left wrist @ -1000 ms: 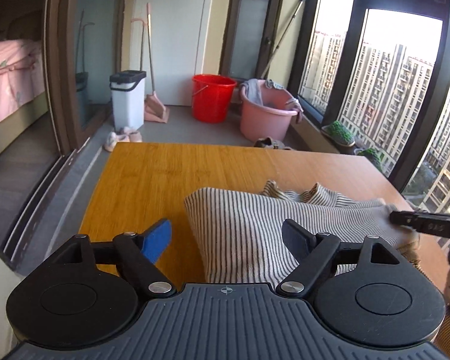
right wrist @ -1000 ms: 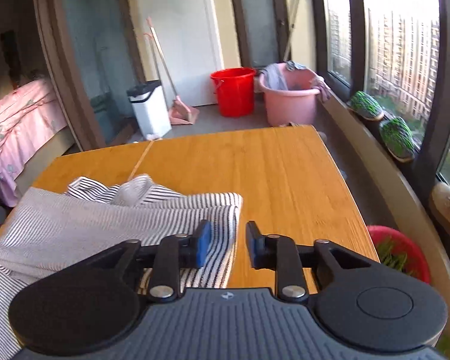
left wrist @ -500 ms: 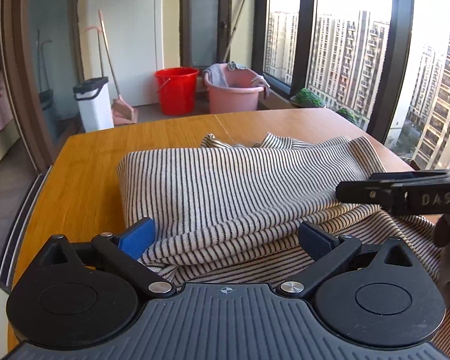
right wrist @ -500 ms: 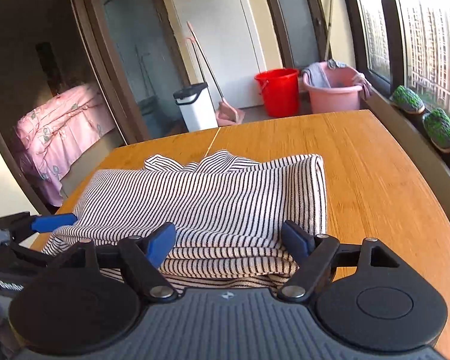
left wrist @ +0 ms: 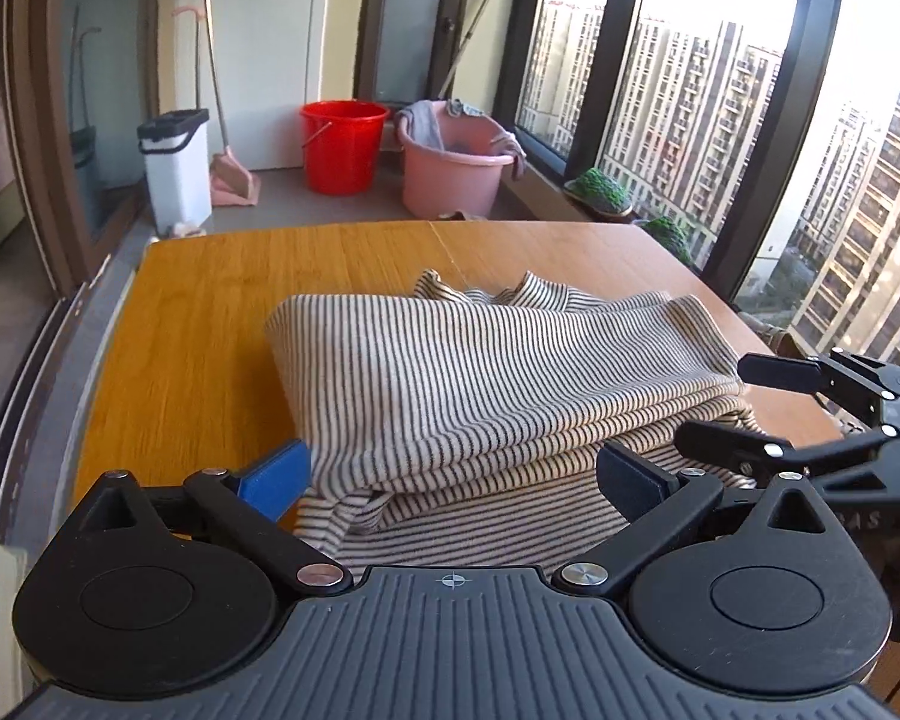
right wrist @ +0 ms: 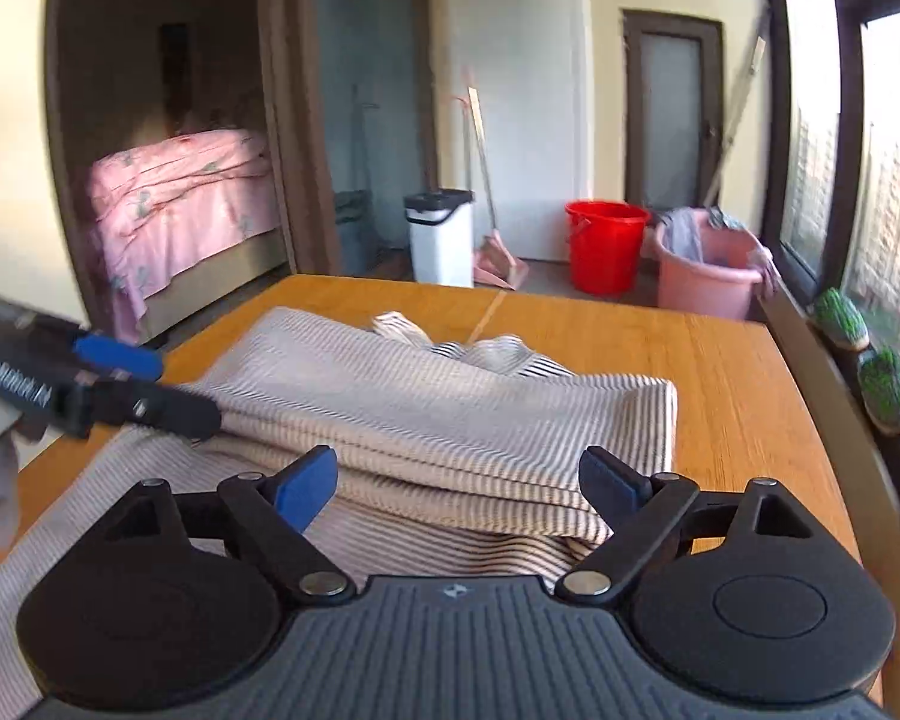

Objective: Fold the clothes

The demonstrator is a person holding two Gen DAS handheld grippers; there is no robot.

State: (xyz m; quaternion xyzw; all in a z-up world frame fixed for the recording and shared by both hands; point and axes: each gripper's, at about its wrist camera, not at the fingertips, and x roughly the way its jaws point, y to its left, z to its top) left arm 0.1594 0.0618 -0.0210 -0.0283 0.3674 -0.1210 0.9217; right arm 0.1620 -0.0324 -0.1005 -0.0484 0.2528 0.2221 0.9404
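A beige shirt with thin dark stripes (left wrist: pixel 480 384) lies partly folded on the wooden table (left wrist: pixel 210 312); it also shows in the right wrist view (right wrist: pixel 438 414). A folded-over layer rests on a flatter layer near me. My left gripper (left wrist: pixel 450 480) is open and empty, its blue pads either side of the shirt's near left edge. My right gripper (right wrist: pixel 456 483) is open and empty at the shirt's near right edge. Each gripper shows in the other's view: the right one (left wrist: pixel 768 402) and the left one (right wrist: pixel 144 384).
Beyond the table's far edge stand a white bin (left wrist: pixel 174 168), a red bucket (left wrist: pixel 342 144) and a pink basin (left wrist: pixel 450 168) on the floor. Windows run along the right. A bed with pink bedding (right wrist: pixel 180 198) is in the room to the left.
The right gripper went from nearly shut to wide open, letting the shirt go. Both grippers pulled back toward the near edge of the folded shirt. The left stayed open.
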